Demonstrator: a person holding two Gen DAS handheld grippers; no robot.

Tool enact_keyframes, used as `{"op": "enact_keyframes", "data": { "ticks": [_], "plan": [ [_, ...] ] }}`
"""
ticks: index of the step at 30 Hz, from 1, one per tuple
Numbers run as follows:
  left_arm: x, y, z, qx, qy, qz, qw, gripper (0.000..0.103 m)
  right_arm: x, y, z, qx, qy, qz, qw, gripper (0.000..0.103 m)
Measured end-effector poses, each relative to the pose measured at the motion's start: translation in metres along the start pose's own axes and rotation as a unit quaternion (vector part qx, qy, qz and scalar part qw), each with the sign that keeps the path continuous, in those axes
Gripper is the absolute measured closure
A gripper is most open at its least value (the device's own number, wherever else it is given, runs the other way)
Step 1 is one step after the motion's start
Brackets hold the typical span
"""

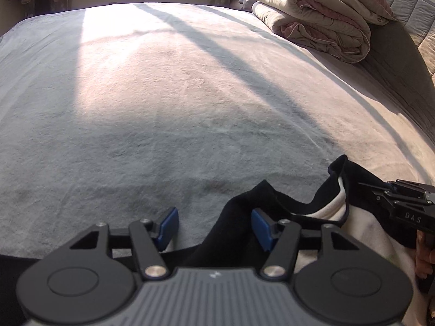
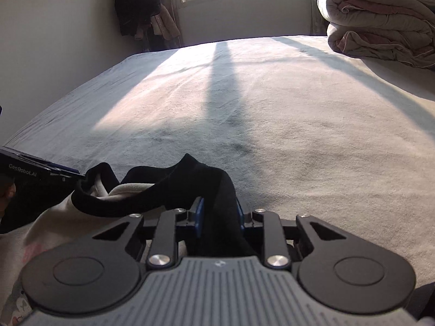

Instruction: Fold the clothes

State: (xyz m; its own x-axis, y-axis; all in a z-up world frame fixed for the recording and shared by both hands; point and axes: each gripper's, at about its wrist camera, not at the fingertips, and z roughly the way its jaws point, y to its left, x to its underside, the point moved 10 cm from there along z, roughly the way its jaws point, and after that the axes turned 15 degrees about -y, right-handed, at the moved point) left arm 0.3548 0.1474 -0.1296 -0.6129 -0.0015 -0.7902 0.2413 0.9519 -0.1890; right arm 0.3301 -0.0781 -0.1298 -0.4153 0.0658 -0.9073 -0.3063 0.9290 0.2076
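Right claw point(image 2: 218, 214) clamped on garment point(image 2: 217, 187)

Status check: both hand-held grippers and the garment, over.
Right hand-held gripper clamped on black garment edge. Left hand-held gripper part open, black fabric against one pad, not pinched. Bed ahead bare; folded quilt at far corner, clear of work.

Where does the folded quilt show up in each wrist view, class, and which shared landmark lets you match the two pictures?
Left wrist view: the folded quilt lies at the top right, at the far end of the bed.
Right wrist view: the folded quilt sits at the upper right edge, partly cut off.
Shared landmark: the black-trimmed garment at the near edge of the bed, bottom right in the left view, bottom left of centre in the right.
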Motion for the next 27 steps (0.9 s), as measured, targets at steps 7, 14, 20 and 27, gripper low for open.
{"op": "enact_keyframes", "data": {
  "ticks": [7,14,20,27],
  "plan": [
    [-0.010,-0.003,-0.024,-0.074,-0.109,-0.015,0.9912,0.099,-0.012,-0.004,-0.006,0.024,-0.030,-0.003,0.999,0.097],
    [-0.015,0.008,-0.028,-0.128,-0.170,-0.017,0.9770,0.098,-0.019,0.000,-0.006,0.050,-0.067,-0.034,0.996,0.098],
    [-0.011,0.024,-0.026,-0.129,-0.157,-0.046,0.9781,0.080,-0.007,-0.006,0.005,0.040,-0.037,-0.018,0.998,0.093],
    [-0.003,-0.002,-0.033,-0.044,-0.140,-0.036,0.9886,0.098,-0.025,-0.003,-0.010,0.004,-0.055,0.022,0.998,0.088]
  ]
}}
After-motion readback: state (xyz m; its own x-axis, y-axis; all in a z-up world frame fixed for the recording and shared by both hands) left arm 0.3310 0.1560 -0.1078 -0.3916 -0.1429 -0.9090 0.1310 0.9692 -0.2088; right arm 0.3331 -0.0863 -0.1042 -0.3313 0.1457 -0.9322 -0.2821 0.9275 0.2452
